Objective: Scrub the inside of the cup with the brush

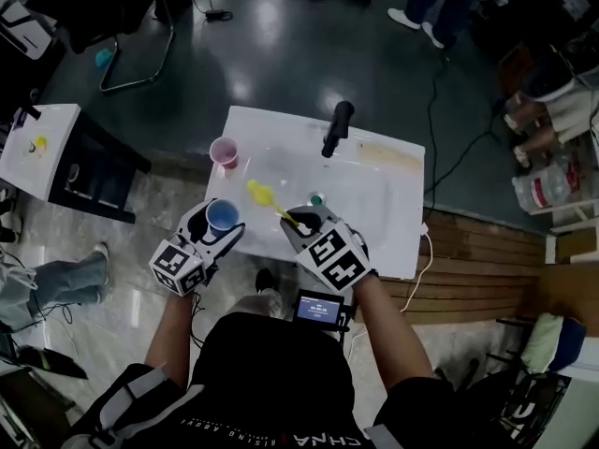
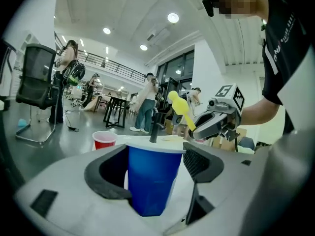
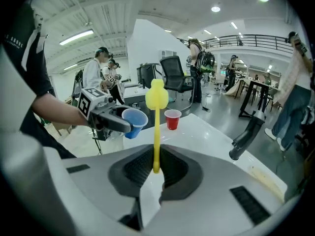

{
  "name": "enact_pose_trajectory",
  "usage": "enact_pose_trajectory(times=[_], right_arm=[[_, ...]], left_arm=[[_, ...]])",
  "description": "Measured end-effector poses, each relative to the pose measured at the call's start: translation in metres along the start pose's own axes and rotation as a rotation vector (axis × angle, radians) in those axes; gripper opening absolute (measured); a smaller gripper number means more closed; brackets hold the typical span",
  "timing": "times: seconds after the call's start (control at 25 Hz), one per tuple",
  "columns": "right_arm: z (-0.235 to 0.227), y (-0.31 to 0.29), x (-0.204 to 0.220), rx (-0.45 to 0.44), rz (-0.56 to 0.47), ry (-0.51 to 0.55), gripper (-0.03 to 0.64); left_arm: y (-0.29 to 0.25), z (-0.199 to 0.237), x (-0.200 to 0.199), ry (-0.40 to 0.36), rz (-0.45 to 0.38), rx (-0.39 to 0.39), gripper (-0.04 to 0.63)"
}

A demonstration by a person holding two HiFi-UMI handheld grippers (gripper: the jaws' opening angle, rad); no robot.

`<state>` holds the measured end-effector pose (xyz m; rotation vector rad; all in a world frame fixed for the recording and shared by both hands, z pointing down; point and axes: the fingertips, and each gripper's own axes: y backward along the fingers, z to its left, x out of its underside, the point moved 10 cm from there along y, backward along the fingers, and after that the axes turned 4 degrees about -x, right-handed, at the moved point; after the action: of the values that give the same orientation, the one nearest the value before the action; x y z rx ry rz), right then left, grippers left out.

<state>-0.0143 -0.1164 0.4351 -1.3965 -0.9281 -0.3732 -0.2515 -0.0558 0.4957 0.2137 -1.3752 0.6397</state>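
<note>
My left gripper (image 1: 219, 228) is shut on a blue cup (image 1: 222, 216), held upright above the near left part of the white sink counter (image 1: 393, 241). The same blue cup (image 2: 151, 178) sits between the jaws of the left gripper (image 2: 153, 168). My right gripper (image 1: 301, 221) is shut on the handle of a yellow brush (image 1: 266, 198), its head pointing up-left, a short way right of the cup and outside it. The brush (image 3: 156, 117) rises from the right gripper (image 3: 155, 168), with the blue cup (image 3: 133, 121) beyond to the left.
A red cup (image 1: 225, 152) stands at the counter's far left corner. A black faucet (image 1: 337, 127) rises at the back of the basin, whose drain (image 1: 316, 198) lies near the brush. Chairs, cables and people occupy the floor around the counter.
</note>
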Motion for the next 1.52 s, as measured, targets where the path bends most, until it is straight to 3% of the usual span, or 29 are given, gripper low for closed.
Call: enact_pose_trajectory(times=[0.64, 1.08, 1.52], right_arm=[[0.002, 0.000, 0.033, -0.062, -0.029, 0.012, 0.040], [0.006, -0.003, 0.045, -0.063, -0.030, 0.019, 0.040], [0.007, -0.006, 0.047, -0.058, -0.026, 0.014, 0.040]], left_arm=[[-0.010, -0.023, 0.050, -0.030, -0.033, -0.173, 0.348], [-0.008, -0.021, 0.064, -0.045, -0.076, -0.179, 0.348], [0.004, -0.017, 0.069, -0.068, -0.040, -0.176, 0.348]])
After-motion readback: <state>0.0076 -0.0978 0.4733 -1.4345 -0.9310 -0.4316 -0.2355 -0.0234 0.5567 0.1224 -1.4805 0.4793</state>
